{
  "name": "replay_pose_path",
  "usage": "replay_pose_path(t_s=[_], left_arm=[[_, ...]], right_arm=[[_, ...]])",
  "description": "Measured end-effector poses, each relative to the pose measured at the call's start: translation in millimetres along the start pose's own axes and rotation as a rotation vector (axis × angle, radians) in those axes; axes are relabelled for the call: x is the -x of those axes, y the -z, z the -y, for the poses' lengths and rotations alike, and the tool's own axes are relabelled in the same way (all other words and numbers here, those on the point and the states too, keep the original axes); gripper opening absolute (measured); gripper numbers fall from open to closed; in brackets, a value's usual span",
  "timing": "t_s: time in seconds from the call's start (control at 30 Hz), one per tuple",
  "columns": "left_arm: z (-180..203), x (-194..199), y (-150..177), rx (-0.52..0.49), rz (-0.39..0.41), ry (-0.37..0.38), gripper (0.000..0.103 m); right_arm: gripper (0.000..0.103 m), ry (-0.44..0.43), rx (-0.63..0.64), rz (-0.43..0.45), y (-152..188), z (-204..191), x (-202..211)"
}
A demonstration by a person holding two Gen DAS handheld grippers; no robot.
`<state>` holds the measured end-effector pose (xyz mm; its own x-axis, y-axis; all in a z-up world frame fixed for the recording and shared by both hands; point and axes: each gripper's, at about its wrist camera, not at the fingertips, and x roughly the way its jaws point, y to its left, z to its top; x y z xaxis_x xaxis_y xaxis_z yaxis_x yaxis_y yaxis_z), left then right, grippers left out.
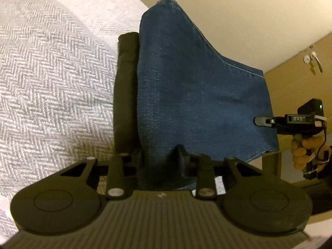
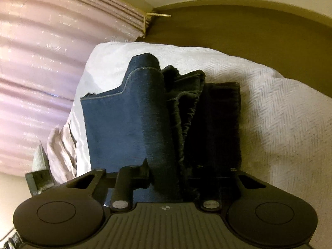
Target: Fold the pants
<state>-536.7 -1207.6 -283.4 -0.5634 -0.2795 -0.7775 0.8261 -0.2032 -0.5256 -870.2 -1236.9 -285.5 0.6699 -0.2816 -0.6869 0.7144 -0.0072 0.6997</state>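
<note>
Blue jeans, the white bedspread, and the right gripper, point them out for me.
blue jeans [image 1: 197, 95]: left wrist view, middle of the denim panel.
white bedspread [image 1: 51, 83]: left wrist view, herringbone weave.
right gripper [image 1: 261, 121]: left wrist view, fingertips on the denim's edge.

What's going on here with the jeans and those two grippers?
A person is folding blue jeans over a bed with a white herringbone bedspread. The left gripper and the right gripper are each shut on the denim, holding it lifted. A dark folded garment lies on the bedspread beside the jeans. The fold isn't laid down yet.
</note>
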Motion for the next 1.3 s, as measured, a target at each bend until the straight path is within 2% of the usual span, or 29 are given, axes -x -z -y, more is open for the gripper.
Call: replay_pose_path(t_s=[0.13, 0.23, 0.3, 0.37, 0.47, 0.5, 0.57, 0.63, 0.7, 0.77, 0.87, 1.0, 1.03, 1.1, 1.13, 1.17, 1.3], left_arm=[[-6, -12, 6, 0.021, 0.013, -0.015, 0.027], [-8, -16, 5, 0.022, 0.023, -0.032, 0.03], [-3, -11, 3, 0.018, 0.018, -0.05, 0.031], [5, -1, 3, -0.026, 0.018, -0.107, 0.029], [24, 20, 6, -0.124, 0.057, -0.195, 0.029], [34, 29, 7, -0.15, 0.077, -0.194, 0.029], [49, 32, 5, -0.161, 0.105, -0.14, 0.029], [65, 20, 4, -0.202, 0.104, -0.1, 0.029], [75, -2, 8, -0.235, 0.069, -0.089, 0.029], [76, -26, 18, -0.265, 0.018, -0.109, 0.03], [74, -46, 30, -0.273, 0.019, -0.138, 0.029], [87, -35, 33, -0.236, 0.05, -0.186, 0.028], [94, -30, 36, -0.233, 0.056, -0.202, 0.033], [112, -17, 43, -0.232, 0.062, -0.259, 0.048], [120, -11, 48, -0.222, 0.072, -0.282, 0.066], [128, -6, 53, -0.207, 0.088, -0.302, 0.08], [157, 34, 83, -0.156, 0.126, -0.356, 0.092]], right_arm=[[0.025, 0.008, -0.02, 0.002, 2, 13, -10], [0.034, 0.012, -0.01, 0.017, -2, 15, -11], [0.044, 0.047, 0.027, 0.033, 1, 6, -1], [0.045, 0.101, 0.086, 0.069, 8, -6, 15], [0.045, 0.221, 0.22, 0.184, 26, -36, 46], [0.045, 0.249, 0.271, 0.217, 33, -48, 53], [0.045, 0.211, 0.367, 0.241, 50, -72, 57], [0.045, 0.175, 0.453, 0.212, 64, -89, 42], [0.044, 0.163, 0.516, 0.148, 75, -94, 17], [0.044, 0.206, 0.564, 0.082, 88, -86, -10], [0.042, 0.249, 0.627, 0.045, 101, -69, -31], [0.043, 0.253, 0.623, 0.056, 104, -80, -21], [0.043, 0.259, 0.606, 0.073, 104, -85, -14], [0.046, 0.279, 0.575, 0.111, 108, -97, 4], [0.048, 0.296, 0.559, 0.127, 114, -103, 13], [0.052, 0.326, 0.54, 0.135, 120, -109, 20], [0.055, 0.418, 0.507, 0.172, 164, -135, 52]])
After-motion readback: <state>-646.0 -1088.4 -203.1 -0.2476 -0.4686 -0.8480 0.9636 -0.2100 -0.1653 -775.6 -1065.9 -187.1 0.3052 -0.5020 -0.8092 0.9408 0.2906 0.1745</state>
